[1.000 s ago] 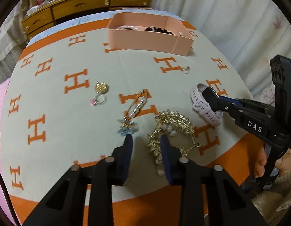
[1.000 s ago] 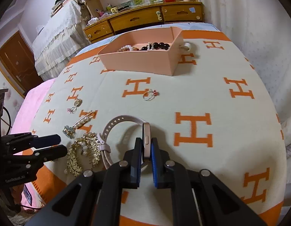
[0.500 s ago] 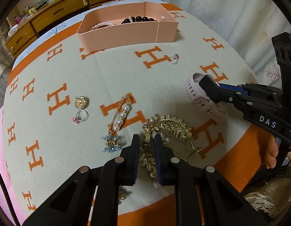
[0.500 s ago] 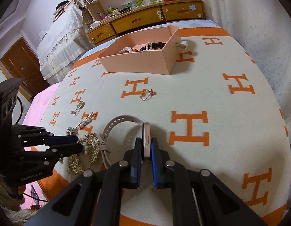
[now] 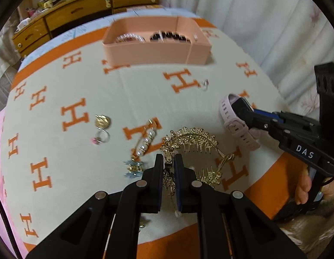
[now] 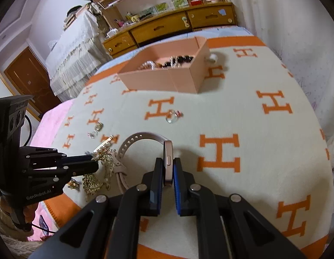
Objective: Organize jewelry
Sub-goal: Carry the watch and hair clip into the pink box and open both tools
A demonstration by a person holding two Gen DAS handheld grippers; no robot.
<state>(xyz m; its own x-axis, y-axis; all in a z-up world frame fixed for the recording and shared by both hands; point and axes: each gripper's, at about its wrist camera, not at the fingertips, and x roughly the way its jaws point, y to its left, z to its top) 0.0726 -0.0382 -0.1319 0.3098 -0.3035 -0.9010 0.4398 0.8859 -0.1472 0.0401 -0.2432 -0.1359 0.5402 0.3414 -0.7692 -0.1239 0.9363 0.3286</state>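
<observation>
Cream blanket [image 5: 128,90] w/ orange H pattern, orange border. On it: pink tray [image 5: 156,51] at far end; ring w/ red stone [image 6: 173,116] mid-blanket, apart from rest. Near front edge: gold charm [image 5: 102,121] just beside pink-stone ring [image 5: 101,138], pearl pin [image 5: 145,140], blue flower clip [image 5: 133,168], gold comb [image 5: 195,140], pink watch [image 5: 236,125] beside comb.

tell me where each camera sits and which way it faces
Left wrist: on the left hand-held gripper, facing the pink open box; it is shut on the gold ornate hair comb.
Right wrist: on the right hand-held gripper, facing the same way; it grips the pale pink smartwatch.
Shared: box, comb, watch, each other's gripper.
</observation>
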